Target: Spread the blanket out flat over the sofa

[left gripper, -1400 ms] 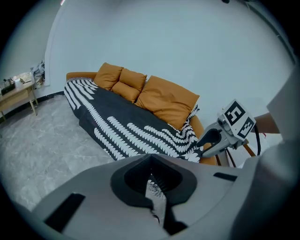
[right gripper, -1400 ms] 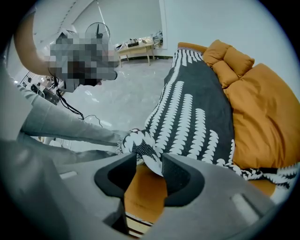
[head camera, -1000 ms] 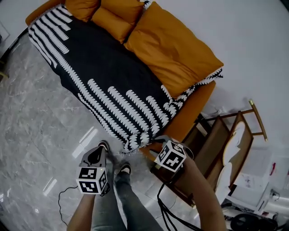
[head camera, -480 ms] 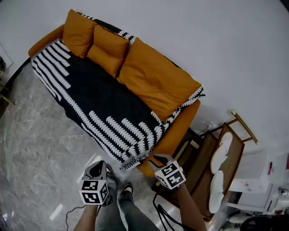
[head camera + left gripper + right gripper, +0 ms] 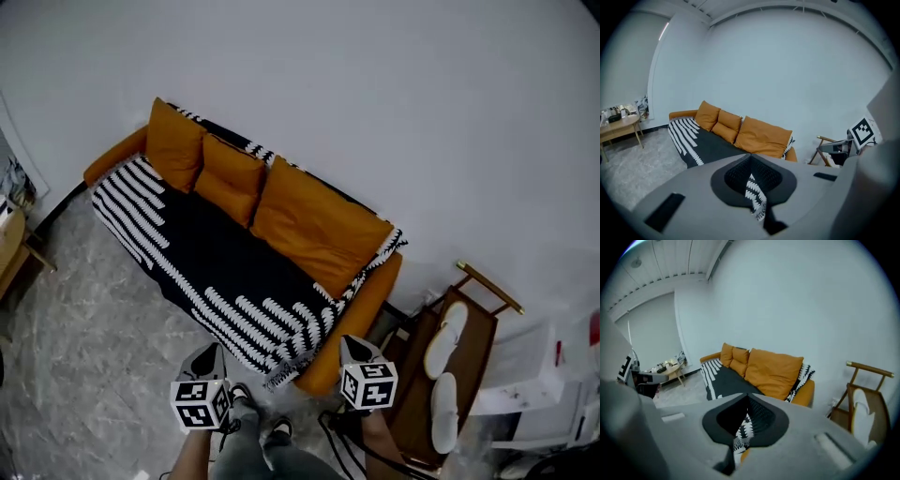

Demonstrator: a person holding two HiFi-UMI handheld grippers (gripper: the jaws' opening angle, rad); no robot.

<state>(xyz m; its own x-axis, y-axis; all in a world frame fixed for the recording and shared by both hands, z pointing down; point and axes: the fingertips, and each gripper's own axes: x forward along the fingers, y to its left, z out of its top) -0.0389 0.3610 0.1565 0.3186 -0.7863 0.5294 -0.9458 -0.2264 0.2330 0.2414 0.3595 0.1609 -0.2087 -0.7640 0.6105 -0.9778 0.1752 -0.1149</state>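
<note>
Left gripper (image 5: 206, 358) and right gripper (image 5: 354, 349) closed, empty; we think blanket (image 5: 225, 270) may slide off sofa (image 5: 373, 298) front-right corner, where it overhangs

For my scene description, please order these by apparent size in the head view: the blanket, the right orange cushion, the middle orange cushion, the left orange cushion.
1. blanket
2. right orange cushion
3. middle orange cushion and left orange cushion: they look about equal, so I do not rank them.

Matt woven blanket (image 5: 216, 281) over the orange cloth sofa (image 5: 361, 314), on a glossy marble-look floor (image 5: 84, 356); wooden rack (image 5: 480, 349) beside; my left tool (image 5: 208, 352), matt grey plastic.
</note>
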